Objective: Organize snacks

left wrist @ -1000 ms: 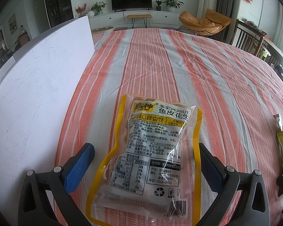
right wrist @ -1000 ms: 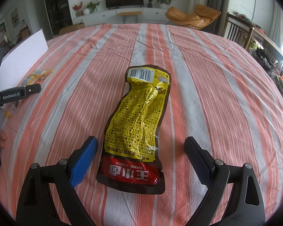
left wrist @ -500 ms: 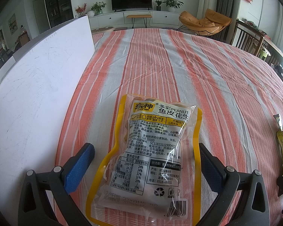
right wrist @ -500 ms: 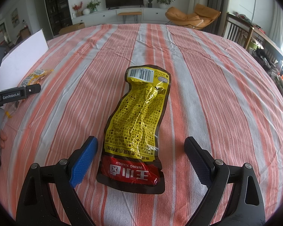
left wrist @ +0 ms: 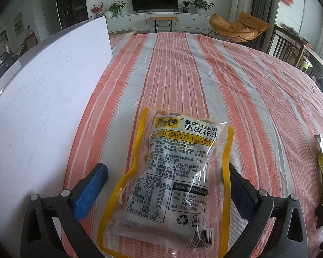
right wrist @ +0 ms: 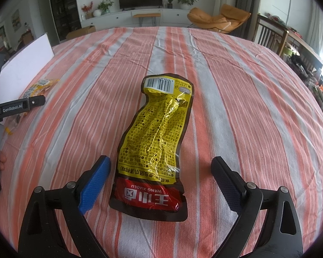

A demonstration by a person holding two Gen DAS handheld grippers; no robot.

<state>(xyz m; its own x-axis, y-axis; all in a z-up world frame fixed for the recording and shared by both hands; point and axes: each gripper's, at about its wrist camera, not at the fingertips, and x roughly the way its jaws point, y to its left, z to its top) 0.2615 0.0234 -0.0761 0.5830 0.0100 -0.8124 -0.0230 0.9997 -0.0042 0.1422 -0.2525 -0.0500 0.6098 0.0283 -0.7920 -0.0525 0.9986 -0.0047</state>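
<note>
- The striped tablecloth [left wrist: 183,68] in orange and grey covers the whole table.
- A white board [left wrist: 43,107] lies along the cloth's left side.
- The peanut packet [left wrist: 172,172], clear with yellow edges, lies flat on the cloth just right of the board, between the wide-spread fingers of the left gripper [left wrist: 168,185].
- The yellow snack pouch [right wrist: 157,142] lies flat mid-table, its red end near, between the wide-spread fingers of the right gripper [right wrist: 161,182].

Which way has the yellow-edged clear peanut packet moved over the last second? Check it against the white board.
No. The yellow-edged clear peanut packet lies in the same spot beside the white board, between the open left gripper's fingers.
</note>
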